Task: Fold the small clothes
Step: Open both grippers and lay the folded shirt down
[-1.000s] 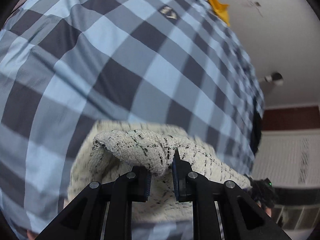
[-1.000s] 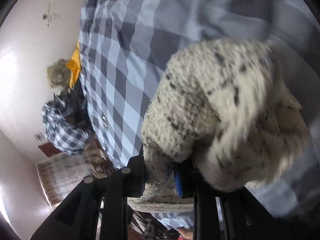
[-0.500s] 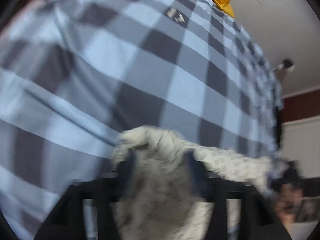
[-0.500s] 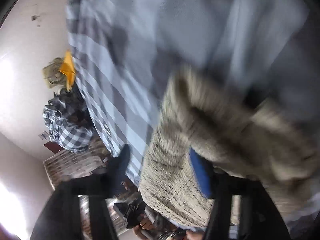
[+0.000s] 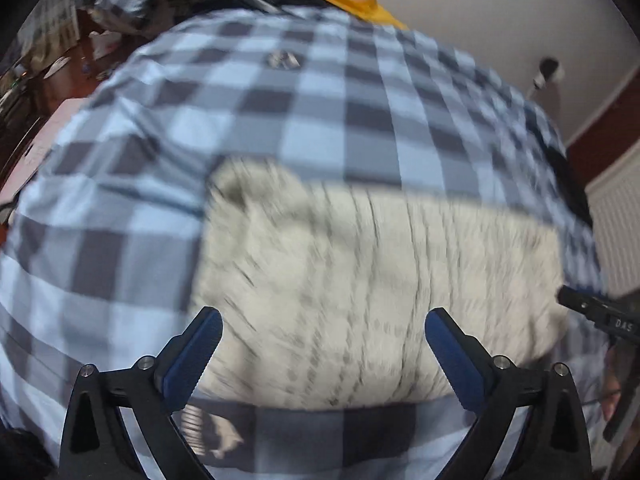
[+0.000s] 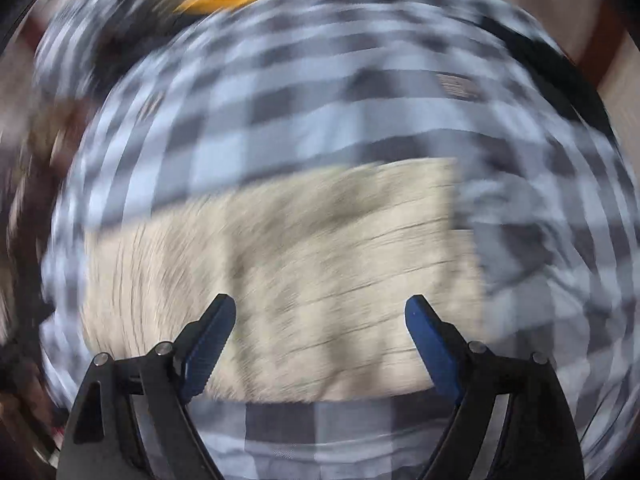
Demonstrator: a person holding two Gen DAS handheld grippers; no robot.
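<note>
While both views are smeared by motion, I can still read the knit (image 5: 376, 280) well enough: a cream piece flecked with black, lying as a rough flat rectangle on the checked sheet (image 5: 312, 120), straight ahead of and below both tongs. I judge it light, soft and thick, with a loose, fuzzy weave that will drape and sag the moment I lift a corner, and grippy enough not to slide out of ribbed pads. It should not be fragile, though the open weave could snag on a pad edge. I would take it at the corners or along an outer edge, pinching all layers together, and not in the middle, where I would only bunch it.

My left tongs (image 5: 324, 344) stand about as wide as they go; the jaws have just been opening, and nothing is between the blue pads (image 5: 192, 360). The knit lies beyond them, untouched. My right tongs (image 6: 320, 336) are wide too, a little less so, jaws likewise just opened and empty, with the knit (image 6: 304, 272) spread under and ahead of the gap, its right edge just past the right finger.

Both tongs point steeply down at the sheet and hang above the cloth, side by side. At the right rim of the left view a dark tip shows, probably the other tongs.
</note>
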